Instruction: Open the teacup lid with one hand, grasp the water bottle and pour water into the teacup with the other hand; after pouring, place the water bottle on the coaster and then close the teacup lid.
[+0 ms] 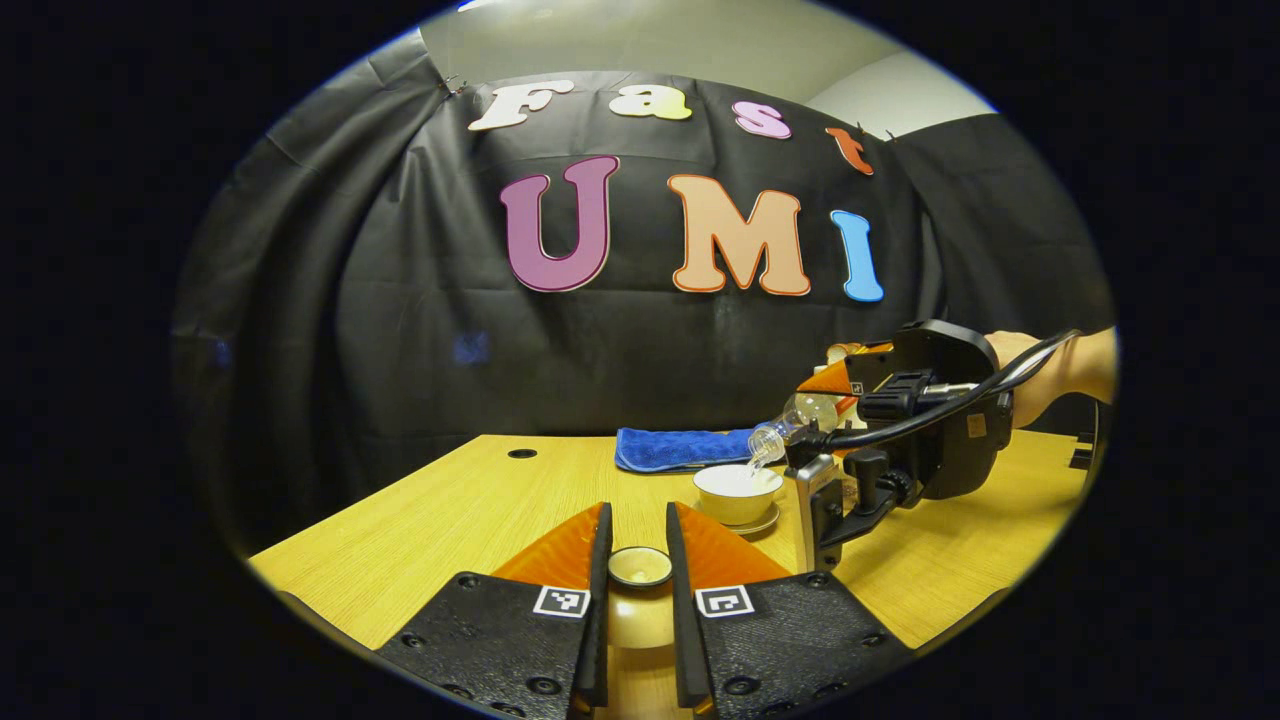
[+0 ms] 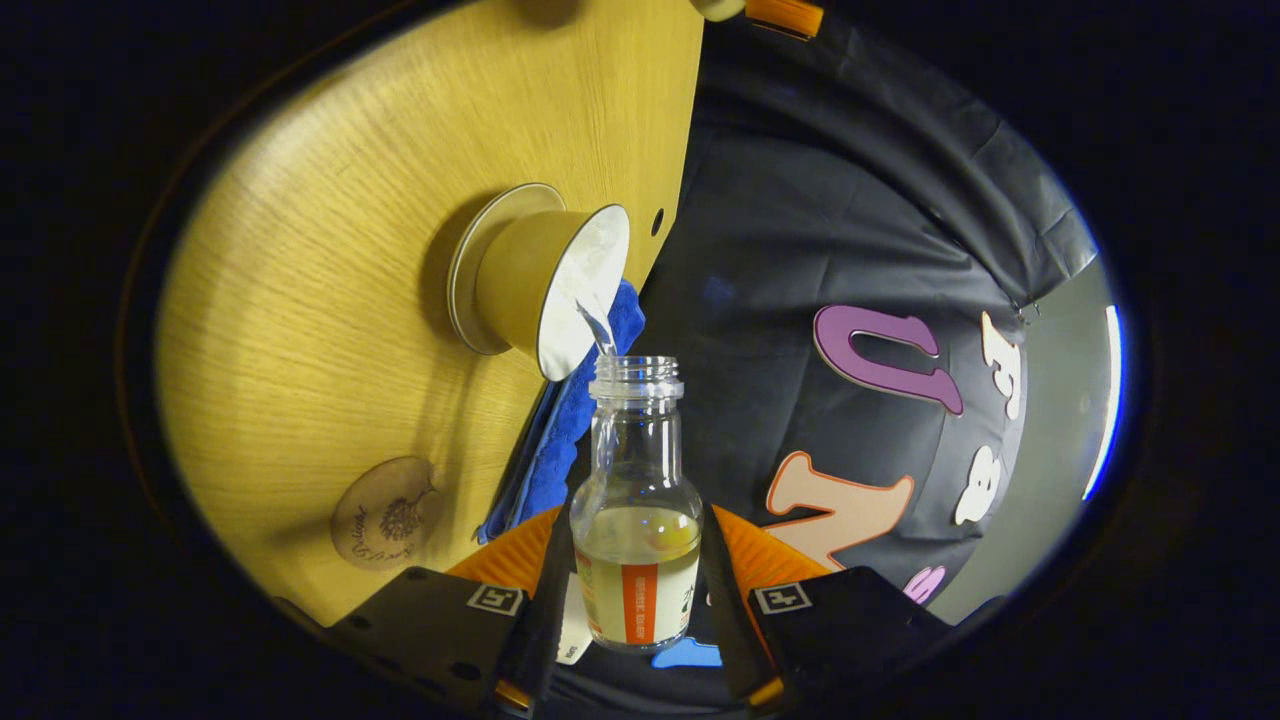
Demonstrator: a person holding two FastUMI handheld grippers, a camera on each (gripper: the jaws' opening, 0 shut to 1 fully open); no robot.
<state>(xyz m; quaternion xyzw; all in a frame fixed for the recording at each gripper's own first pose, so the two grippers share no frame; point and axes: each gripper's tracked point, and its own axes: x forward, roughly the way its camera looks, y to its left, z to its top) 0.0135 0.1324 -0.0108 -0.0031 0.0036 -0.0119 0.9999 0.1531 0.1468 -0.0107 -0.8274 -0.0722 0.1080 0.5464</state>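
Clear glass water bottle (image 2: pixel 637 505), label band round its lower body, sits clamped between the two fingers of my right gripper (image 2: pixel 637 560), both pressing its sides. Its long axis runs straight out along the fingers, neck forward, tipped so the open mouth is just above the near rim of the pale ceramic teacup (image 2: pixel 545 280). A thin stream of water (image 2: pixel 597 328) runs from mouth to cup, so I judge the pour is under way, with some liquid left low in the bottle. The cup stands on its grey saucer (image 2: pixel 465 265) on the light wooden table (image 2: pixel 300 330), a folded blue cloth (image 2: pixel 570 420) just behind it. My left gripper (image 1: pixel 640 570) is held off to the side of the cup, fingers closed on the small round teacup lid (image 1: pixel 640 566), which sits between them near the tips. The round wooden coaster (image 2: pixel 385 512) lies on the table apart from the cup, on the right gripper's side, nearer that gripper than the left one. Next move, as I judge it: swing the bottle back upright, then lower it base-first onto that coaster. The lid goes back after that.
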